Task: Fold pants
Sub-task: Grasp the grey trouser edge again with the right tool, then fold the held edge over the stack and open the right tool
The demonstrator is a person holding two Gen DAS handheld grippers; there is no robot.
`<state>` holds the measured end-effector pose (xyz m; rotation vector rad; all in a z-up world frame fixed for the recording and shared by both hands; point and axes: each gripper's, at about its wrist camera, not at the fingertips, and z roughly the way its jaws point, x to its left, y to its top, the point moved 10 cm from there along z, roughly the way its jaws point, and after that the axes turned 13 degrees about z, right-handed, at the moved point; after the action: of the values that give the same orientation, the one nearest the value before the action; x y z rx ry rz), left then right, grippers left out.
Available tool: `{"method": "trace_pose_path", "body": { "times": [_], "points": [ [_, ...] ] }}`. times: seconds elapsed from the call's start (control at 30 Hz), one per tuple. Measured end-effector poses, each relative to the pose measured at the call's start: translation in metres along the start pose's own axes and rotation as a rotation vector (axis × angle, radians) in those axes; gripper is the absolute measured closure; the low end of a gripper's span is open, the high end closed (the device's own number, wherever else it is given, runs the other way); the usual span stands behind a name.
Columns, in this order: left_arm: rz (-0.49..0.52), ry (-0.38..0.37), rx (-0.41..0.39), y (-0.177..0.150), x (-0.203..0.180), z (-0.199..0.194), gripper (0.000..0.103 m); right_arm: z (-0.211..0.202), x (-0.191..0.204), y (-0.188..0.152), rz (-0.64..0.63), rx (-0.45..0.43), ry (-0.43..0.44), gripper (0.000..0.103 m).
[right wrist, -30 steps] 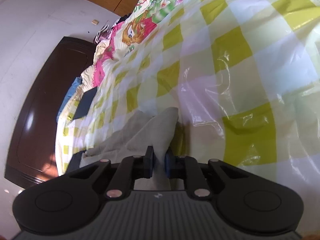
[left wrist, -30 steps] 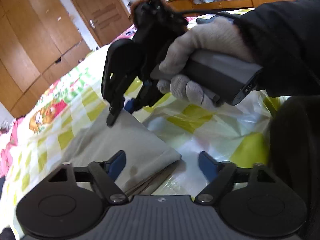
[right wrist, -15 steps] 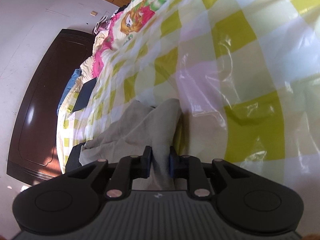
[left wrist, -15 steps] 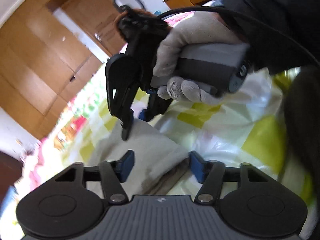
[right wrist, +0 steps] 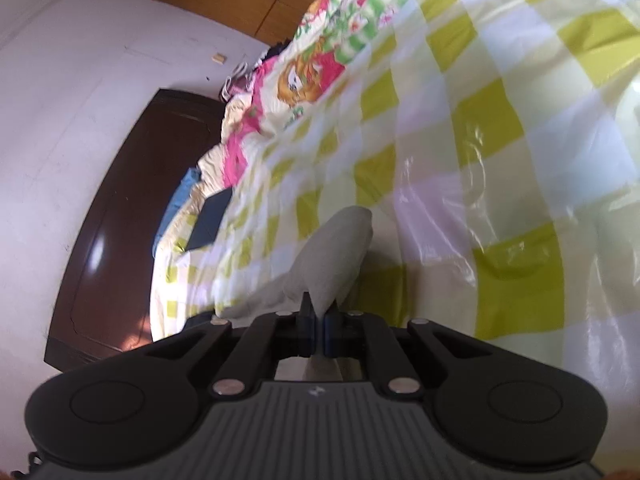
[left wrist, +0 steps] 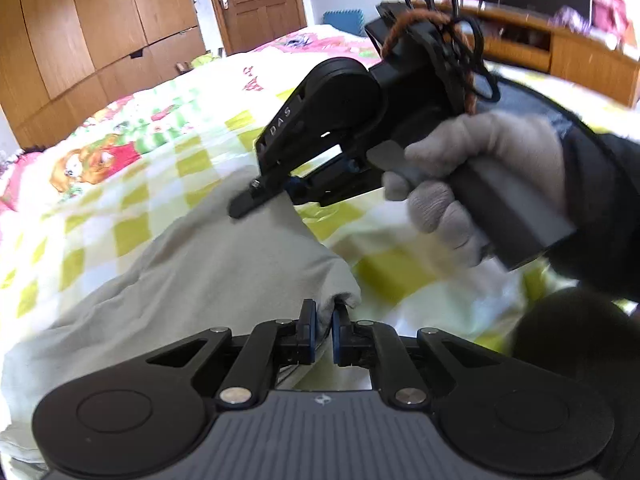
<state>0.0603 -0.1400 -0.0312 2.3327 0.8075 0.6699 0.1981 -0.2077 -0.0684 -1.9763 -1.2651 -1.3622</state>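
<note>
Grey pants (left wrist: 208, 272) lie bunched on a bed under a yellow-checked plastic sheet (left wrist: 120, 236). At the bottom of the left wrist view my left gripper (left wrist: 322, 324) is shut on the near corner of the cloth, lifted off the sheet. My right gripper (left wrist: 268, 198), held by a gloved hand (left wrist: 480, 160), pinches the far corner of the same edge. In the right wrist view, the right gripper (right wrist: 319, 320) is shut on a raised fold of the pants (right wrist: 336, 248), which hangs away over the checked sheet (right wrist: 500, 120).
Wooden wardrobes (left wrist: 80, 40) and a door (left wrist: 256, 0) stand beyond the bed, with a wooden desk (left wrist: 580, 52) at the right. A dark headboard (right wrist: 132, 220) and a dark flat item (right wrist: 210, 220) sit at the bed's far end.
My left gripper closed from wide open onto the near corner of the pants and rose with it. The right gripper loosened briefly, then pinched the cloth again, and the fold lifted.
</note>
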Motion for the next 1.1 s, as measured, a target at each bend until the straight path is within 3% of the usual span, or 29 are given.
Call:
{"method": "trace_pose_path", "body": {
  "times": [0.13,0.27,0.5,0.63,0.8,1.1],
  "points": [
    [-0.108,-0.093,-0.083,0.012,0.010,-0.011,0.080,-0.019,0.010,0.006,-0.008,-0.046,-0.033,0.098],
    [-0.268,-0.185,-0.182,0.020,0.030,-0.022,0.080,-0.028,0.033,0.011,-0.073,-0.084,-0.132,0.098],
    [-0.451,-0.127,-0.332,-0.001,0.101,-0.059,0.080,0.023,0.119,0.002,-0.314,-0.029,-0.269,0.098],
    [-0.584,-0.064,-0.387,-0.037,0.148,-0.081,0.080,0.081,0.166,-0.027,-0.452,0.054,-0.327,0.098],
    [-0.746,0.021,-0.409,-0.104,0.195,-0.095,0.080,0.160,0.203,-0.080,-0.607,0.162,-0.391,0.098],
    [-0.960,0.092,-0.342,-0.209,0.232,-0.083,0.080,0.277,0.178,-0.155,-0.699,0.337,-0.496,0.098]
  ]
}}
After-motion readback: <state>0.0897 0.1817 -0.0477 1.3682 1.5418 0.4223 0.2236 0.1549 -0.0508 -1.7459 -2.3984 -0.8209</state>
